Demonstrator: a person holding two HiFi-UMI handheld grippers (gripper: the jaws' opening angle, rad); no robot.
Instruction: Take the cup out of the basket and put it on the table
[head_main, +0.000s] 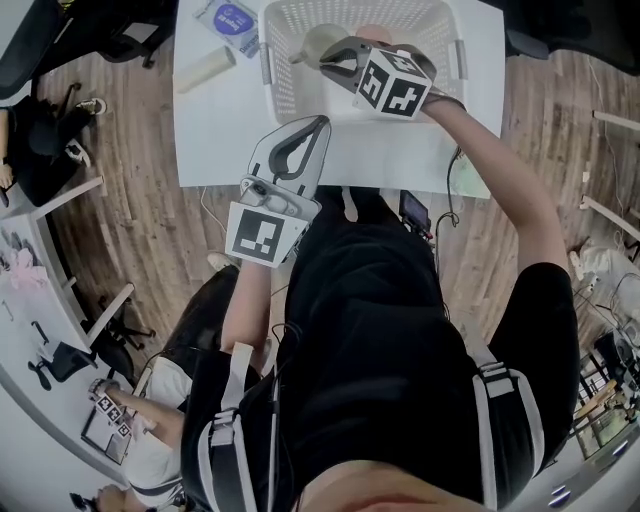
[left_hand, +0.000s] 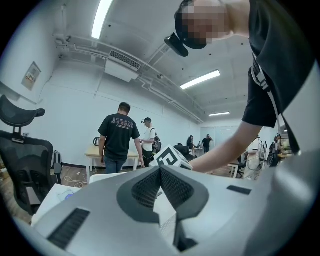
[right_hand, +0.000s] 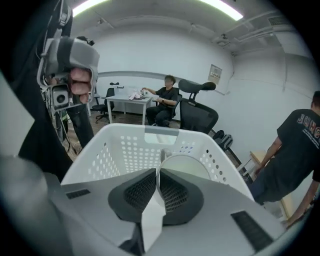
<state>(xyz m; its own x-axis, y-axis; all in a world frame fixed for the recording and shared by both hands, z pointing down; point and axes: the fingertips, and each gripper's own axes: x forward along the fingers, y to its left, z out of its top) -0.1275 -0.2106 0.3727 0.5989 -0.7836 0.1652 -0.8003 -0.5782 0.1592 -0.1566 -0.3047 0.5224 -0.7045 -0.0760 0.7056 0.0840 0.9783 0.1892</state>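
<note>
We see the right arm stretched forward from its black short sleeve, the bare forearm reaching over the near rim of the white perforated basket (head_main: 275, 60), which stands on the white surface (head_main: 220, 130). The right gripper (head_main: 328, 58) slants down into the basket with its marker cube towards us. In the right gripper view its jaws are narrow, pinched on the thin rim of the cup (right_hand: 187, 167), with the dark ribbed pads on either side of the rim.

The left arm is bent close to the body. The left gripper (head_main: 322, 122) lies nearly level over the near part of the surface, just beside the basket's near wall. In its own view the pads meet at the tips with nothing between them.

The cup (head_main: 318, 42) is pale and a greyish cream colour. It is tilted, with its round mouth turned towards the right gripper. It hangs from those jaws within the basket's walls, near the far side. We cannot tell whether it touches the basket floor.
</note>
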